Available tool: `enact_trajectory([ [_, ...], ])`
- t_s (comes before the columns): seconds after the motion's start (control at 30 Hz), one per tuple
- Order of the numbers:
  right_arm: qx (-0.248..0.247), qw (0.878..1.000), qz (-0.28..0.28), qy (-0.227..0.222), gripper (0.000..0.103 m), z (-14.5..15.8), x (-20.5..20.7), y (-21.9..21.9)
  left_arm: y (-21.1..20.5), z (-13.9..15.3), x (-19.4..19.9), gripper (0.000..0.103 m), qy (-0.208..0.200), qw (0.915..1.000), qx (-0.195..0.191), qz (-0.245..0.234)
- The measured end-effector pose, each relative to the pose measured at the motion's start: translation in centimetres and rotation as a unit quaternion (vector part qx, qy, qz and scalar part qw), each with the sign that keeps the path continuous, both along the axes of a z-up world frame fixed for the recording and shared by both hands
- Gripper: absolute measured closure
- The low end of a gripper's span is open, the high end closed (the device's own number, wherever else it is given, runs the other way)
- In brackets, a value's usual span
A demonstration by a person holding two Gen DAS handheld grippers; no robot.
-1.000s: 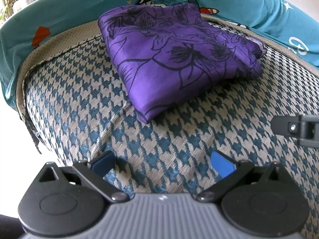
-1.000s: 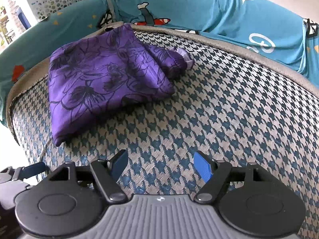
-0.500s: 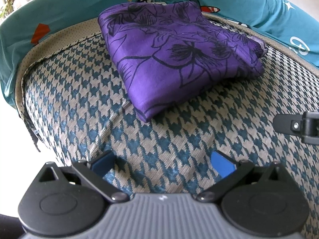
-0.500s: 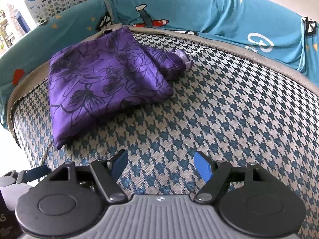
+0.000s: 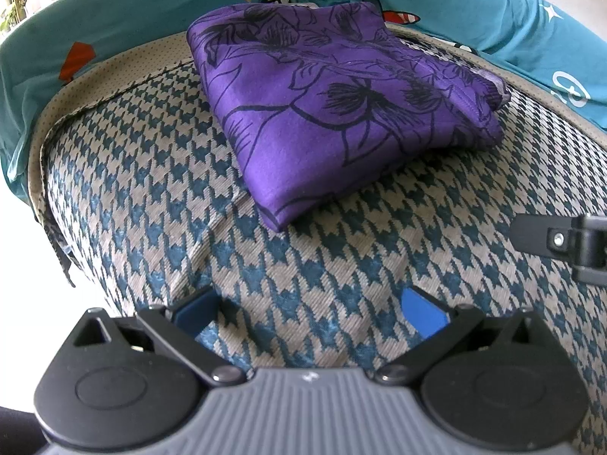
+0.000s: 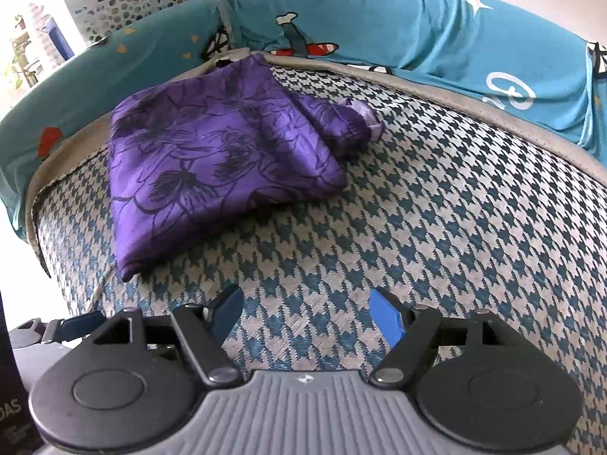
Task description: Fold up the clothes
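Purple cloth (image 5: 334, 113) lies folded in a compact stack on the houndstooth cushion (image 5: 341, 265), near its far left corner by the teal cover (image 6: 455, 30). Looks light, soft and thin, likely a bit slippery; layers could slide apart. Best hold is probably the thick folded near corner, or both side edges. Left gripper (image 5: 307, 307) and right gripper (image 6: 307, 309) both hang spread wide, empty, well short of the cloth. Versus a second ago: cloth unmoved, both cameras shifted only slightly.
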State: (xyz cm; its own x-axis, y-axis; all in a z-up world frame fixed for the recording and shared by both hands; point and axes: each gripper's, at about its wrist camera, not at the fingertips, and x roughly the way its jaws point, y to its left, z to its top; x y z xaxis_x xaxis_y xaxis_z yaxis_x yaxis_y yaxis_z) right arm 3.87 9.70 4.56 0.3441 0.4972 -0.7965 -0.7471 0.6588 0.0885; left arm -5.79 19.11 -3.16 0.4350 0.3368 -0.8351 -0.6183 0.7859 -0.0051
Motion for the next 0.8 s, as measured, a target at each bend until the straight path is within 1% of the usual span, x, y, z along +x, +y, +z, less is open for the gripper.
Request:
enact_trajectory([
  [0.27,0.002,1.000,0.010,-0.002,0.029,-0.24,-0.24,0.29,0.23,0.08,0.10,0.000,0.004,1.0000,-0.004,0.000],
  [0.4,0.007,1.000,0.006,-0.006,0.029,-0.20,-0.13,0.23,0.37,0.18,0.21,0.000,0.007,0.9999,-0.009,0.001],
  [0.57,0.024,1.000,-0.005,0.002,0.029,0.00,0.19,0.11,0.35,0.26,0.37,0.000,0.012,0.9998,-0.013,0.006],
  [0.8,0.016,1.000,-0.001,0.002,0.029,-0.45,-0.05,0.26,0.44,0.40,0.52,0.000,0.021,0.9994,-0.024,0.015],
])
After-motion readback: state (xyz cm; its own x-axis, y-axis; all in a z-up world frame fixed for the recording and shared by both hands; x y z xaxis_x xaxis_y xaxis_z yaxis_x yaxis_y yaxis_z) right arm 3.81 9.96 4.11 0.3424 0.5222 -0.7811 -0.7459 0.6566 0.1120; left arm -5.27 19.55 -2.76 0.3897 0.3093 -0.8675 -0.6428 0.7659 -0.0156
